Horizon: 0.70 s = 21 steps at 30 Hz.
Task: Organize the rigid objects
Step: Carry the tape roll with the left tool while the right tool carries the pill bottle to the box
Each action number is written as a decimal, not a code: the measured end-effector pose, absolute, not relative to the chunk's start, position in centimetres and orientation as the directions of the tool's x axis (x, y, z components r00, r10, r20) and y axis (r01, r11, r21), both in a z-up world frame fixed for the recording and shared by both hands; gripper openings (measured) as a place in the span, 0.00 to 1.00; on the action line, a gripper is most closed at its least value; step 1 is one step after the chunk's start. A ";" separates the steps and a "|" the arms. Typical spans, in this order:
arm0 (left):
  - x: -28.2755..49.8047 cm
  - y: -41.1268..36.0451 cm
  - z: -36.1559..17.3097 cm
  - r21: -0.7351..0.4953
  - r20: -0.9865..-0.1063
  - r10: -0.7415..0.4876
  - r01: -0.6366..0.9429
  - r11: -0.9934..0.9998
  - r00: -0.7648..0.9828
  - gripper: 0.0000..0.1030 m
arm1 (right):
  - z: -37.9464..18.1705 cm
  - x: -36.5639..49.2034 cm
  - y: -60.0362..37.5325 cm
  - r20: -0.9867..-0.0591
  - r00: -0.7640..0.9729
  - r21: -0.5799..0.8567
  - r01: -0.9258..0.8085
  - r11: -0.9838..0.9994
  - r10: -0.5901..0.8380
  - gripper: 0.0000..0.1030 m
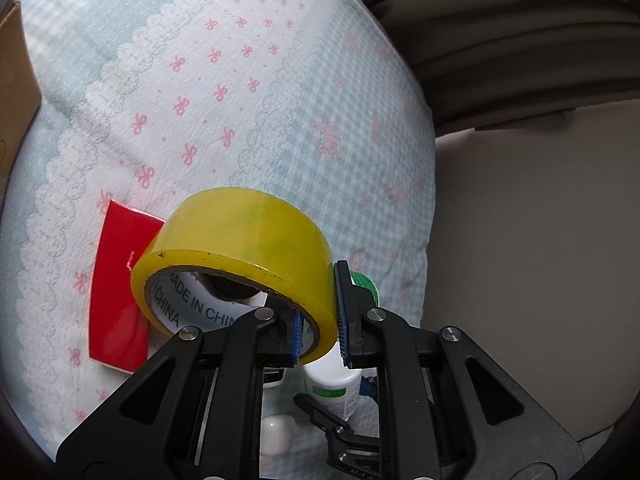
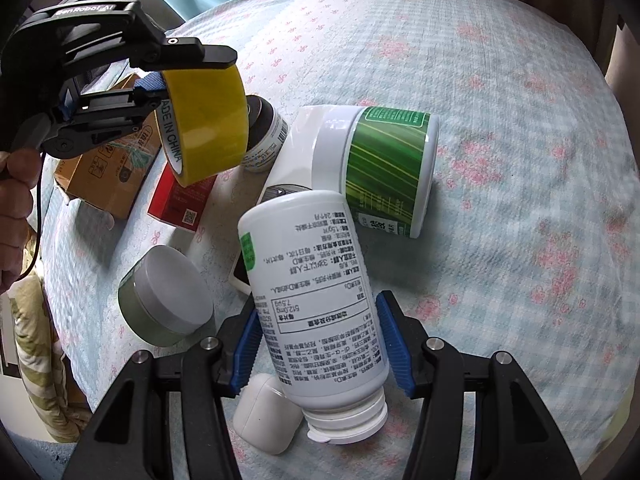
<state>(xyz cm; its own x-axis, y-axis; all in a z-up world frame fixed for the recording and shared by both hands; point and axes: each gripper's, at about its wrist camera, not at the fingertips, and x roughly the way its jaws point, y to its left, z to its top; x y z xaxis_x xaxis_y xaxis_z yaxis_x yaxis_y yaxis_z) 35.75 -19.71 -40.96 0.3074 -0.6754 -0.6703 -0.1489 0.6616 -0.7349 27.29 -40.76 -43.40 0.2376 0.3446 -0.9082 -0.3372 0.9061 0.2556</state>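
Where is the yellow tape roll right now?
The yellow tape roll is held off the bedspread in the left gripper, one finger inside its core, upper left in the right wrist view, above the red box.

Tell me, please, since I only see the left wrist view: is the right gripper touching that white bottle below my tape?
Observer: The right gripper straddles the white bottle; its blue pads sit just off the sides.
Operator: Is the bottle upright?
Observer: No, it lies on its side, cap toward the camera.
Operator: What sits left of it?
Observer: A grey-lidded jar, tipped over, on the quilt.
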 end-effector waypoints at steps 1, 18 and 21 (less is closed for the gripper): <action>35.7 -19.6 -40.6 -0.734 -0.670 -0.672 -0.144 0.664 0.314 0.11 | -43.2 27.3 -40.7 -0.905 0.245 0.255 -0.338 0.906 0.346 0.50; 31.2 -12.7 -27.0 -0.744 -0.602 -0.650 -0.033 0.667 0.464 0.12 | -31.1 27.0 -36.1 -0.858 0.390 0.196 -0.351 0.916 0.333 0.50; 29.7 -9.9 -24.2 -0.742 -0.592 -0.639 -0.022 0.670 0.491 0.12 | -28.0 26.9 -33.9 -0.849 0.408 0.185 -0.366 0.912 0.335 0.50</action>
<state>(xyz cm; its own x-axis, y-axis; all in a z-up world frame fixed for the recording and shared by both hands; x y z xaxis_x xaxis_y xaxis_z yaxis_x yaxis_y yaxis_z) 29.66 -9.91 -24.17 0.4912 -0.6391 -0.5918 -0.0222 0.6700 -0.7420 26.86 -33.93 -28.01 0.4075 0.3354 -0.8494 -0.3655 0.9123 0.1849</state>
